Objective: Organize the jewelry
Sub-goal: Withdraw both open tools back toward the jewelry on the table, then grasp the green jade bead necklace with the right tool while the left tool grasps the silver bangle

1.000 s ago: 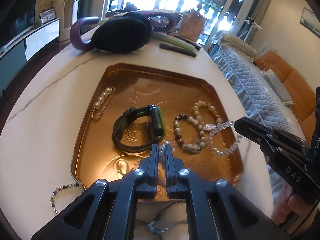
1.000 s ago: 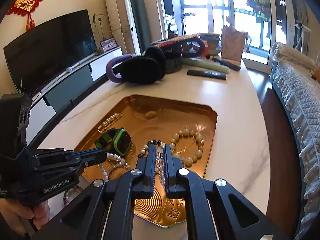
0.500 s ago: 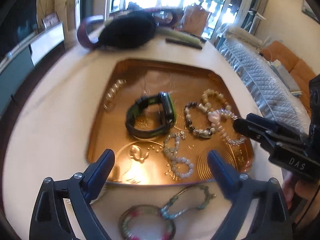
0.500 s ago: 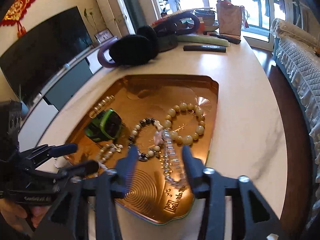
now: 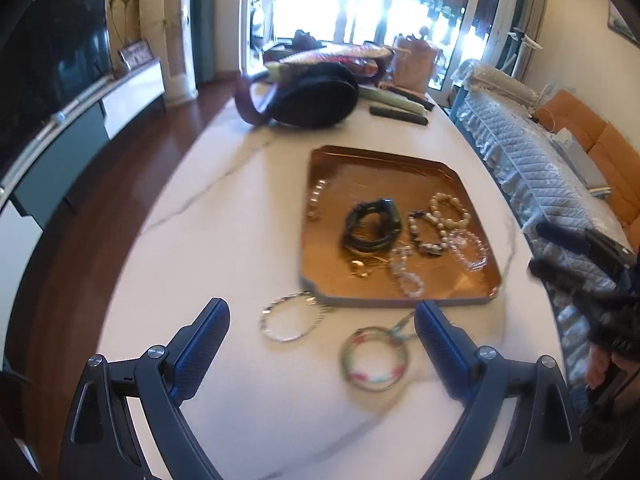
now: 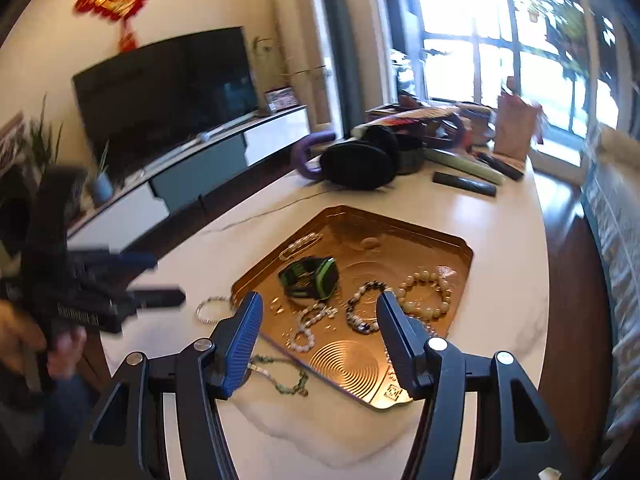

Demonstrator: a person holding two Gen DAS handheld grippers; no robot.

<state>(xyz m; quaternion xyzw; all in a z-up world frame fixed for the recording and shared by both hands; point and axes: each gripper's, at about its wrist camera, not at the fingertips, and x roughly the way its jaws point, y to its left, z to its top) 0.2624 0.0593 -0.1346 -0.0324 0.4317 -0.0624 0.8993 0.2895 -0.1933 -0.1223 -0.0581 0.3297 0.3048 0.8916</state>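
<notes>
Copper tray (image 5: pixel 320 200) held most jewelry; two bracelets (image 5: pixel 289 317) lay on the counter (image 5: pixel 208 240) just ahead of the left claw (image 5: pixel 322 340), nearer, wide open, empty; right claw (image 6: pixel 320 336) likewise.

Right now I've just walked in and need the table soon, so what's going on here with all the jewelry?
A person is sorting jewelry with a handheld gripper in each hand. Both the left gripper and the right gripper hang open and empty over the near edge of the table. A watch and several bead bracelets lie in the gold tray. A thin bracelet and a colorful bangle remain outside it.
</notes>
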